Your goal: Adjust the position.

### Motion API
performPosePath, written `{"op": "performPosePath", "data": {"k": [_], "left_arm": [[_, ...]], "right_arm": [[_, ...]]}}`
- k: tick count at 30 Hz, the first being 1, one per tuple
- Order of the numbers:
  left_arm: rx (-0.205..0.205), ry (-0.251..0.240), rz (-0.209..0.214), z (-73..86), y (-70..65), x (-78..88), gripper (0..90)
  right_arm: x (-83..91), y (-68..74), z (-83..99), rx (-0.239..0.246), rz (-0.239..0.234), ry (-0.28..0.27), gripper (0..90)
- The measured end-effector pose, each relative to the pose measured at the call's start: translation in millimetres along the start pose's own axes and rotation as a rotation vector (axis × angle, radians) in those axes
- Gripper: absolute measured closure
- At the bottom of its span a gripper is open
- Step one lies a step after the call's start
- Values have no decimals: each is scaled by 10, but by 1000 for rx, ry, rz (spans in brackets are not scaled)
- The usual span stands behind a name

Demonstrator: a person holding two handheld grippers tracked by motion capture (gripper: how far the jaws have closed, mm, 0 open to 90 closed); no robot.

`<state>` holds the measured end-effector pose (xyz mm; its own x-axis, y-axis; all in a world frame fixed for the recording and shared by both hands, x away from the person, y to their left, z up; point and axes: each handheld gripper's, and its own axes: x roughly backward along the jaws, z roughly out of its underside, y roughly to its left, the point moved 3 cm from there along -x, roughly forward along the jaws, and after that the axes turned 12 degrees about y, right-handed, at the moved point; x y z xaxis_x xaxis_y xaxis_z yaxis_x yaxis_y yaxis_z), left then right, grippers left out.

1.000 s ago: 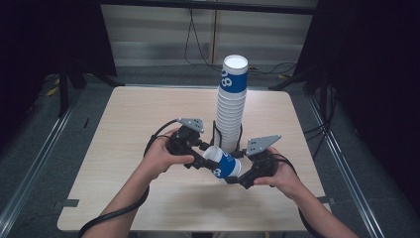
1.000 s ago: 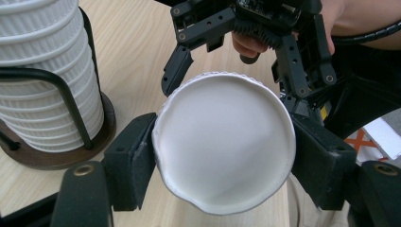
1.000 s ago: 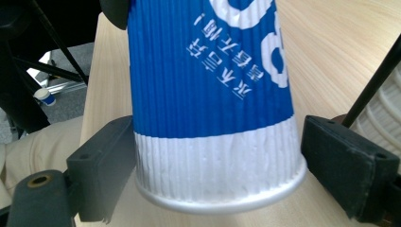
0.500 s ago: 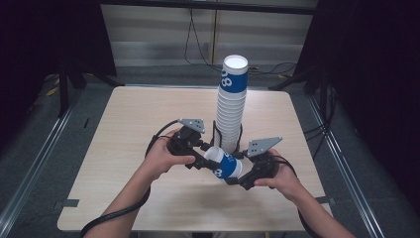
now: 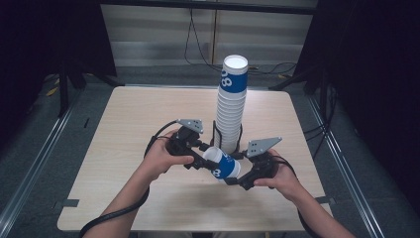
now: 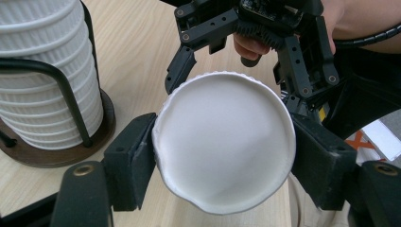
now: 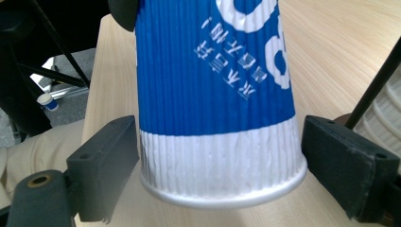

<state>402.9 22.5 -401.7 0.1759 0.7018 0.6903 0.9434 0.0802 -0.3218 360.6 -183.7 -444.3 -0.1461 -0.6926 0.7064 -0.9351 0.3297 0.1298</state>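
The cup [image 5: 221, 165] is ribbed paper, blue with white print and a white band at its rim, white inside. It lies on its side above the near middle of the table [image 5: 129, 124], held off the wood between the two hands, just in front of the foot of the stack [image 5: 232, 106].

The left claw [image 5: 204, 157] is pinched on the cup: in the left gripper view its two black pads press the wall on either side of the white round end of the cup [image 6: 222, 146], and the paper dents a little at the left pad. The claw is narrowed to the cup's width, not pressed together.

The right claw [image 5: 236, 179] sits at the other end. In the right gripper view the white rim band of the cup [image 7: 217, 118] stands between its pads; the left pad touches the band, while the right pad looks a hair off it, so I cannot tell whether this claw is squeezing or only bracketing the cup.

The stack is a tall column of the same cups, standing upright in a black wire holder [image 6: 71, 94] on a round dark base [image 6: 56, 151], just beyond the held cup toward the far side. The topmost cup shows blue; those below show white rims. Cables trail off both claws toward the near edge. Dark floor surrounds the table.
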Motion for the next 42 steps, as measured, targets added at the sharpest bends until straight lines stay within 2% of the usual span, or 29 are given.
{"op": "performPosePath", "data": {"k": [5,11,18,21,23,24,25,26,27,30,31,32,33,34,36,37,38,39,40,41,42], "left_arm": [[-2,4,7,-2,5,-5,293],[1,-16,11,-23,3,9,293],[-2,-36,21,-6,13,19,293],[-11,-12,19,19,12,15,292],[-17,-14,13,25,8,7,292],[-18,-6,13,30,5,4,292],[-57,26,-4,42,0,8,292],[-57,26,-4,42,0,8,291],[-80,51,-43,48,-7,7,279],[-85,77,-65,53,-12,11,240],[-108,106,-84,55,-22,8,223],[-108,106,-84,55,-22,8,212],[-114,125,-92,57,-27,11,212],[-127,164,-120,60,-40,6,210],[-141,183,-134,58,-46,1,210],[-162,234,-156,54,-66,-4,210],[-162,234,-156,54,-66,-4,210],[-169,267,-181,45,-83,-25,209],[-169,267,-181,45,-83,-25,207],[-186,291,-198,38,-92,-40,207],[-187,307,-197,34,-100,-48,207]], "right_arm": [[-20,0,30,-3,0,16,120],[-56,2,62,-10,-8,21,119],[-67,3,52,1,3,7,144],[-56,7,48,8,10,21,164],[-54,12,46,15,11,30,170],[-50,14,43,18,19,41,175],[-51,21,40,22,5,59,183],[-51,21,40,22,5,59,183],[-52,26,43,25,11,88,188],[-57,24,52,34,9,110,192],[-65,21,63,35,14,131,193],[-65,21,63,35,14,131,193],[-65,21,66,37,14,133,195],[-64,18,67,38,16,146,198],[-63,10,69,47,26,156,199],[-62,3,72,50,27,170,200],[-62,3,72,50,27,170,200],[-61,1,76,57,29,189,201],[-61,1,76,57,29,189,201],[-60,2,78,59,31,197,201],[-59,1,78,66,29,205,202]]}}
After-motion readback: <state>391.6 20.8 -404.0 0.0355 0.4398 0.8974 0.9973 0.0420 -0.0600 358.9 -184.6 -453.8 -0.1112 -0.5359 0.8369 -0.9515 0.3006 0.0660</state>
